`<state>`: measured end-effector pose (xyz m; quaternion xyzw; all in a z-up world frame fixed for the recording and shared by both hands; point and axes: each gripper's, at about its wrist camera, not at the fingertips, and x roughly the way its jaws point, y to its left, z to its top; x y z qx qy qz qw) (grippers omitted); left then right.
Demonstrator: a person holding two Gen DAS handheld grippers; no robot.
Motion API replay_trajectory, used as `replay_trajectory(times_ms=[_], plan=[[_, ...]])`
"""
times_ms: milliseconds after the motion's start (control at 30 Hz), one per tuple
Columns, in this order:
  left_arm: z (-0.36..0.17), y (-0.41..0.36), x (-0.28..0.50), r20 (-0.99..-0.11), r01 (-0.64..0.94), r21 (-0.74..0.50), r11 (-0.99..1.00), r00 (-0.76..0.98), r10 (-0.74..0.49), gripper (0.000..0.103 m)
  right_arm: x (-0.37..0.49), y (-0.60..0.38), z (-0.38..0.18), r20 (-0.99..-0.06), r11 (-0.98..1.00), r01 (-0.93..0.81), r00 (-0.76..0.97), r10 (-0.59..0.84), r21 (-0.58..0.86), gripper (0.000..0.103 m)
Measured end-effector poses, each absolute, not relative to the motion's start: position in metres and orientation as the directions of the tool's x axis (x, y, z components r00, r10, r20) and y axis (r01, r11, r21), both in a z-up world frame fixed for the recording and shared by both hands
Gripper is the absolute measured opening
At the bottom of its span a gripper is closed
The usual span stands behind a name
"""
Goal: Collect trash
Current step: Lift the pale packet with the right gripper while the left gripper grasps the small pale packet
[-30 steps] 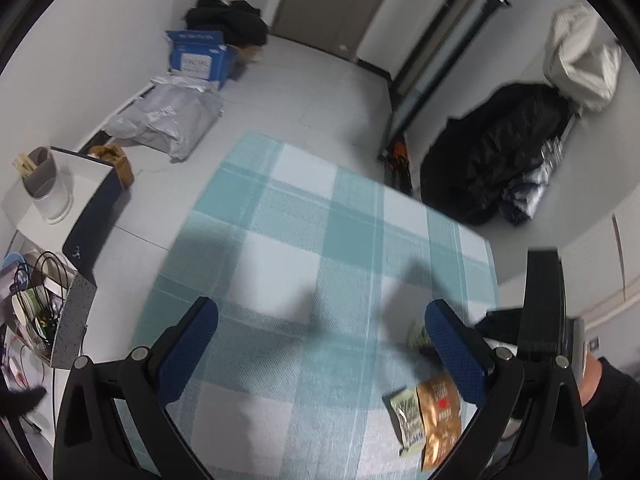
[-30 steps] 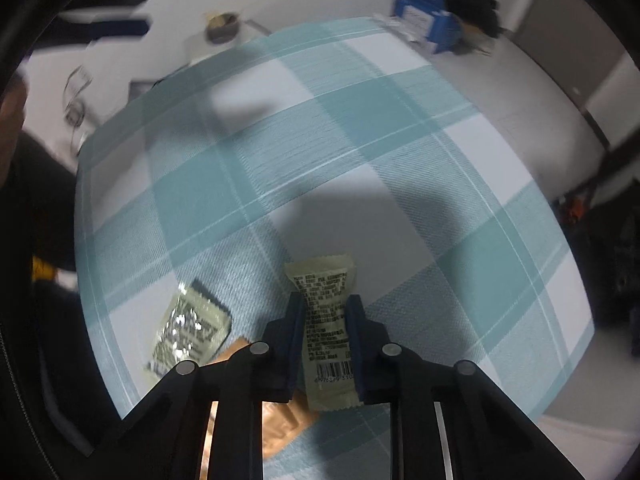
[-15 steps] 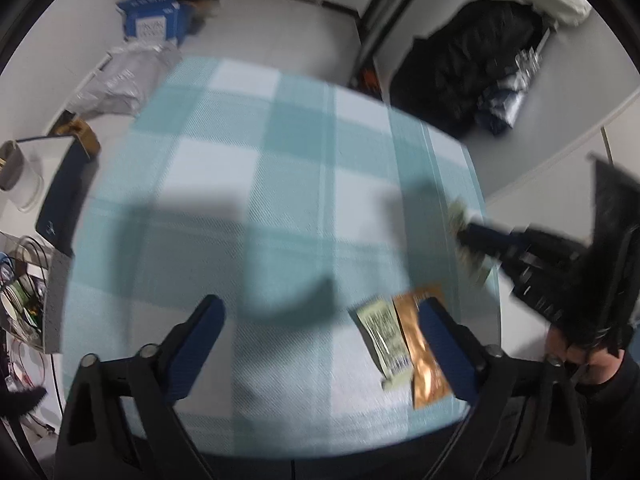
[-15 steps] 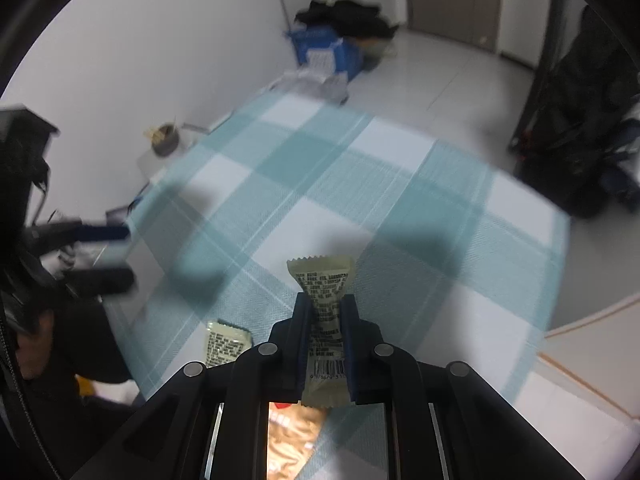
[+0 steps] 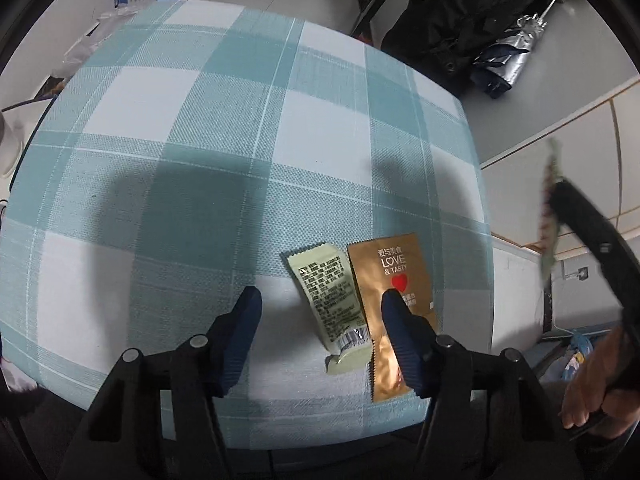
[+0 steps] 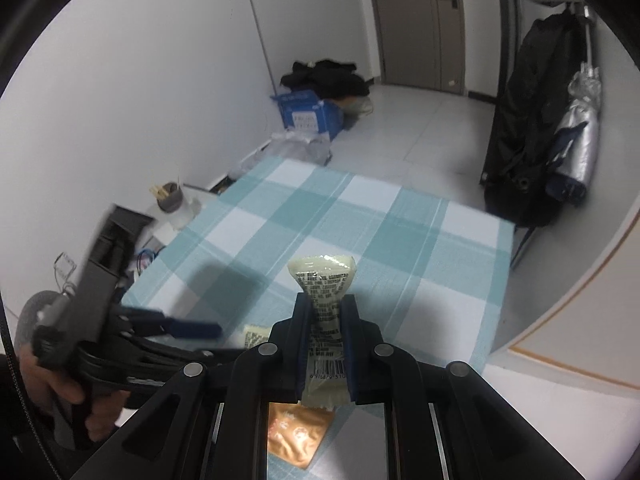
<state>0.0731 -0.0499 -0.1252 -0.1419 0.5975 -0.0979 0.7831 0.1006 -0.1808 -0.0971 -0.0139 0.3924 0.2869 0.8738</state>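
Observation:
A pale green wrapper and a brown "Love & Tasty" wrapper lie side by side near the front edge of the teal checked tablecloth. My left gripper hangs just above them, its jaws closing. The green wrapper lies between its fingers without being pressed, and the right fingertip is over the brown one. My right gripper is shut on a second pale green wrapper, held up above the cloth. That gripper shows blurred at the right edge of the left wrist view.
Beyond the table's far end are a blue box, dark clothes and a clear bag on the floor. A black garment hangs at the right. A cup with sticks stands left of the table. A hand grips the right tool.
The left gripper came down over the two wrappers and its jaws narrowed. The right gripper rose off the cloth with its green wrapper and swung off to the table's right side.

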Motion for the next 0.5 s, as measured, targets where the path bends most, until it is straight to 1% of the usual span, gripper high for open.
replay_trajectory(times_ms=[200, 233, 267, 300, 333, 367, 400, 433, 500], plan=[[-0.130, -0.053, 0.078, -0.915, -0.052, -0.331, 0.942, 0.262, -0.307, 0.058, 0.101, -0.194, -0.091, -0.675, 0.841, -0.494, 0.546, 0.496, 0.219, 0.014], [-0.129, -0.054, 0.079, -0.913, -0.056, -0.328, 0.943, 0.274, -0.301, 0.056, 0.102, -0.195, -0.091, -0.676, 0.841, -0.493, 0.545, 0.497, 0.221, 0.014], [-0.129, -0.055, 0.080, -0.914, -0.058, -0.324, 0.944, 0.279, -0.296, 0.050, 0.103, -0.195, -0.090, -0.675, 0.841, -0.492, 0.544, 0.498, 0.225, 0.014], [-0.129, -0.057, 0.081, -0.912, -0.059, -0.322, 0.945, 0.286, -0.293, 0.037, 0.103, -0.195, -0.090, -0.673, 0.840, -0.492, 0.544, 0.501, 0.229, 0.014], [-0.129, -0.058, 0.082, -0.912, -0.058, -0.319, 0.946, 0.292, -0.289, 0.034, 0.103, -0.195, -0.089, -0.670, 0.839, -0.492, 0.545, 0.504, 0.231, 0.014], [-0.130, -0.061, 0.081, -0.913, -0.055, -0.312, 0.948, 0.291, -0.284, 0.033, 0.103, -0.195, -0.088, -0.668, 0.838, -0.494, 0.546, 0.506, 0.231, 0.014], [-0.131, -0.063, 0.082, -0.916, -0.053, -0.306, 0.951, 0.290, -0.278, 0.026, 0.102, -0.195, -0.087, -0.667, 0.837, -0.496, 0.546, 0.507, 0.230, 0.014], [-0.132, -0.064, 0.081, -0.918, -0.049, -0.297, 0.954, 0.289, -0.271, 0.017, 0.102, -0.195, -0.087, -0.664, 0.836, -0.497, 0.548, 0.509, 0.231, 0.014], [-0.131, -0.066, 0.081, -0.920, -0.047, -0.285, 0.957, 0.295, -0.259, 0.014, 0.102, -0.196, -0.086, -0.660, 0.837, -0.496, 0.552, 0.510, 0.233, 0.014]])
